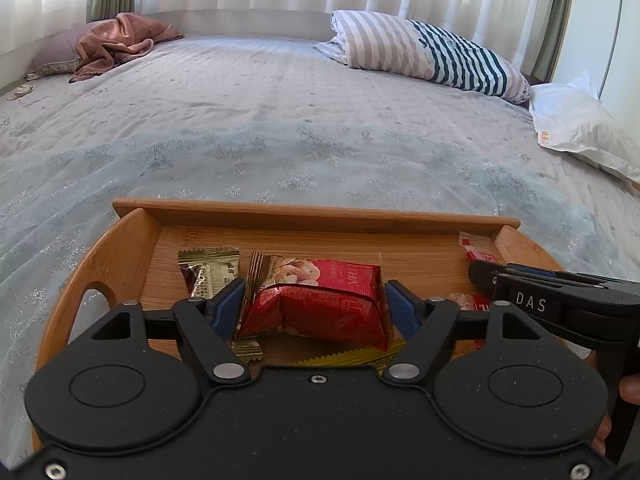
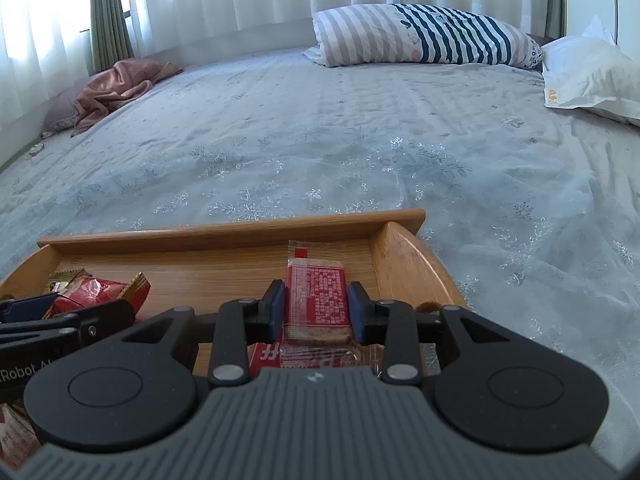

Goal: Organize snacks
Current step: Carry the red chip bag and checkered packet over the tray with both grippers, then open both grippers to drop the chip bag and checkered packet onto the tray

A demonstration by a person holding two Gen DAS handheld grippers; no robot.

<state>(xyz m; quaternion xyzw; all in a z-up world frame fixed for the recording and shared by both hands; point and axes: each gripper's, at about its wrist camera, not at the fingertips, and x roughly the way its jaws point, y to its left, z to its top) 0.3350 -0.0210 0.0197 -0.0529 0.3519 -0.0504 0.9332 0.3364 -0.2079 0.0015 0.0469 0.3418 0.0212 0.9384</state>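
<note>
We have both claws over the wooden tray (image 1: 312,216): the left claw (image 1: 316,304) stands released around the red snack pack (image 1: 320,300), long axis crosswise; the right claw (image 2: 316,312) is loose beside the biscuit bar (image 2: 316,300), which points away toward the tray's far wall

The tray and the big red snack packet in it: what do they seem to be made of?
The tray looks like bamboo or light wood with a smooth sealed finish: fine straight grain and a warm honey colour. The red snack packet seems to be glossy metallised plastic film: bright highlights, sharp creases and gold crimped, saw-toothed ends.
</note>
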